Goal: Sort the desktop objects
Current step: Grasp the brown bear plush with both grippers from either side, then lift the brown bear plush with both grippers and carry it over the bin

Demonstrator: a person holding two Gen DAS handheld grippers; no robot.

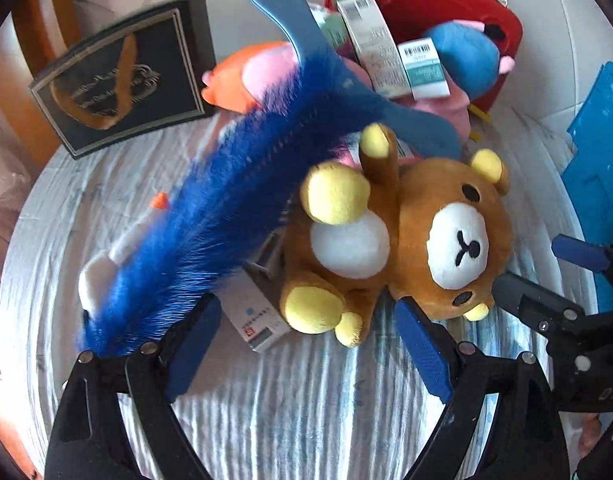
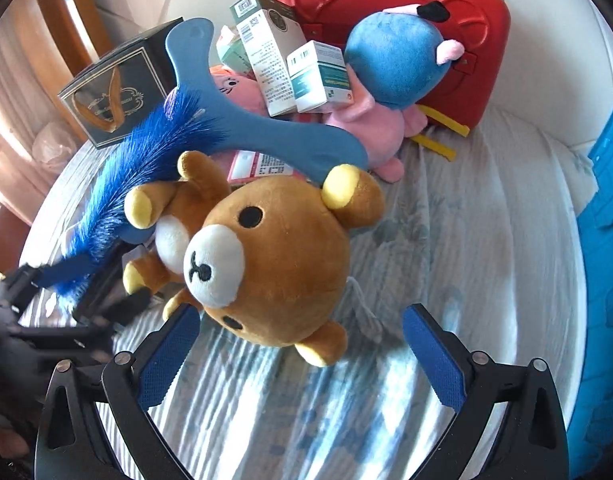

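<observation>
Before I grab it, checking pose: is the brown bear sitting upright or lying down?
Lying down. The brown bear rests on its back on the striped cloth, white belly and face turned up.

Brown-and-yellow bear (image 2: 274,264), blue brush (image 1: 234,208), seemingly striped pale cloth (image 2: 486,240).

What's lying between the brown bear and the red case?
The blue brush crosses there, with a pink plush behind it, between bear and case; right wrist view.

Left claw (image 1: 306,344) open, pads clear of everything, over the striped tabletop (image 1: 290,408). Just ahead between its fingers: a small white box (image 1: 258,316) and the feet of a brown bear plush (image 1: 390,240) lying on its back. Blue brush (image 1: 242,200) slants away ahead-left. Right claw (image 1: 546,276) near the bear's head, right side.
</observation>
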